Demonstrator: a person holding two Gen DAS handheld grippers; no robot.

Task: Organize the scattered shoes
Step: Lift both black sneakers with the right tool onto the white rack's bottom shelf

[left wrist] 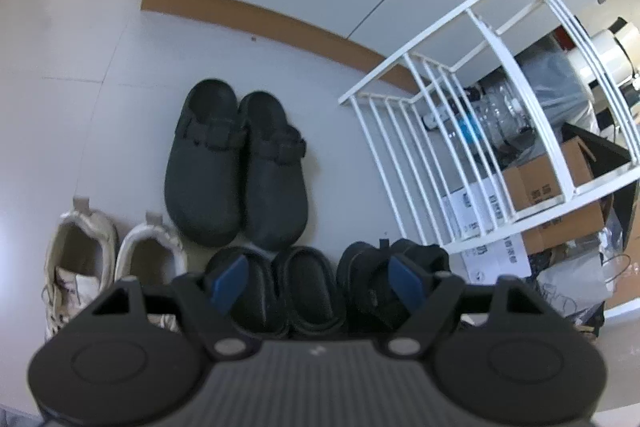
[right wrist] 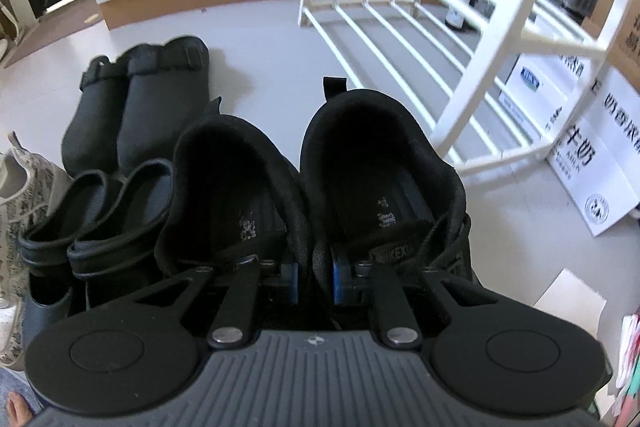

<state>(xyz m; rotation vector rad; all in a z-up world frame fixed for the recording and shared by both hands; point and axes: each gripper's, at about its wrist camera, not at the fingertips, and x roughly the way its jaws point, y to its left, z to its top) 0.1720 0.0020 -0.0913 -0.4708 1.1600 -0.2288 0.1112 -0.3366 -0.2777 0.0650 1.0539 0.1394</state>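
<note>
My right gripper [right wrist: 314, 275] is shut on a pair of black sneakers [right wrist: 380, 167], pinching the two inner collars together between its blue pads. The pair fills the middle of the right wrist view, heels away from me. My left gripper [left wrist: 318, 279] stands open above a pair of black sandals [left wrist: 306, 301], with nothing between its fingers. On the floor beyond lie black clogs [left wrist: 236, 163] side by side. White sneakers [left wrist: 80, 259] sit at the left. In the left wrist view the black sneakers [left wrist: 372, 283] show at the right of the sandals.
A white slatted shoe rack [right wrist: 400, 39] stands to the right, its shelves bare. Cardboard boxes [left wrist: 536, 187] and a water bottle [left wrist: 500, 111] lie behind it. A white wall with a brown skirting [left wrist: 256, 19] runs along the back. A person's bare toes [right wrist: 16, 407] show at the lower left.
</note>
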